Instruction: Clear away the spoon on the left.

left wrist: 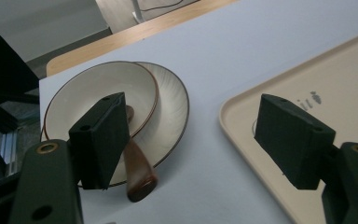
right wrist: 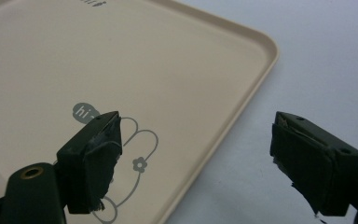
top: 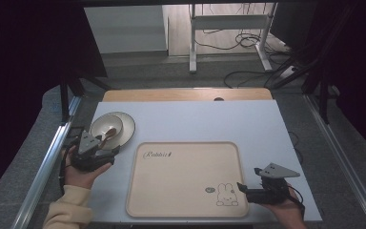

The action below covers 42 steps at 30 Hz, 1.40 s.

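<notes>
A white tabletop (top: 195,121) lies over a wooden one, with grey carpet, cables and a desk frame (top: 228,28) beyond at twelve o'clock. A beige tray (top: 171,191) printed with a rabbit sits at the near centre, nothing on it. At ten o'clock two stacked plates (top: 124,129) hold a brown-handled utensil (left wrist: 137,170). The left gripper (left wrist: 205,135) hovers just beside the plates, jaws spread. The right gripper (right wrist: 198,163), jaws also spread, straddles the tray's four-o'clock edge.

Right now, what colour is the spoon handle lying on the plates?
Glossy reddish brown spoon handle, clearest in the left gripper view.
</notes>
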{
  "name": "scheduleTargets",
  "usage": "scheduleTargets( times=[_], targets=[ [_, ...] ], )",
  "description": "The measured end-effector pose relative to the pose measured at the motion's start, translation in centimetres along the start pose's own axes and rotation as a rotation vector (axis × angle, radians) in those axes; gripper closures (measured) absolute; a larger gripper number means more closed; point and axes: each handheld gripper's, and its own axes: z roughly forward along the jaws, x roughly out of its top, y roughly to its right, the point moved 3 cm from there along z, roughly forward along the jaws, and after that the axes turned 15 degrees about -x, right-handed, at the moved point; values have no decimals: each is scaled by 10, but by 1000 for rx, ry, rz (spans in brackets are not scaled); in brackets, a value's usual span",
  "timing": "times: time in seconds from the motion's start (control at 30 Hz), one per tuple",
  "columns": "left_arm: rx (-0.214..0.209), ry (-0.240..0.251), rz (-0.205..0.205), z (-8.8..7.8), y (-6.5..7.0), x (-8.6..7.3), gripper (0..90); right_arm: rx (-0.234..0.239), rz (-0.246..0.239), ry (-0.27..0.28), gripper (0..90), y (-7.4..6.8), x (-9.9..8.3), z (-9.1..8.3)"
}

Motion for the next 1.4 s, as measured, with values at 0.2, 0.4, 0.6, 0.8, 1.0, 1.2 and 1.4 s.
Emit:
scheduleTargets(
  times=[0.2, 0.4, 0.6, 0.8, 1.0, 1.2, 1.4],
  targets=[
    [19, -7, -1, 1, -7, -7, 259, 3, -1, -2, 165, 0, 0, 0],
    [38, -25, 2, 2, -14, -15, 266, 3, -2, -3, 165, 0, -1, 0],
    [55, -41, 17, 4, -17, -21, 302, 2, -5, -5, 165, 0, -1, 0],
    [76, -58, 27, 4, -22, -27, 352, 3, -7, -8, 165, 1, -1, 0],
    [92, -63, 39, 5, -24, -30, 431, 3, -8, -9, 165, 0, -1, 1],
    [99, -81, 64, 8, -23, -30, 531, 1, -7, -8, 165, 1, -1, 0],
    [112, -97, 83, 10, -22, -31, 617, 1, -9, -11, 165, 1, -1, 1]
  ],
)
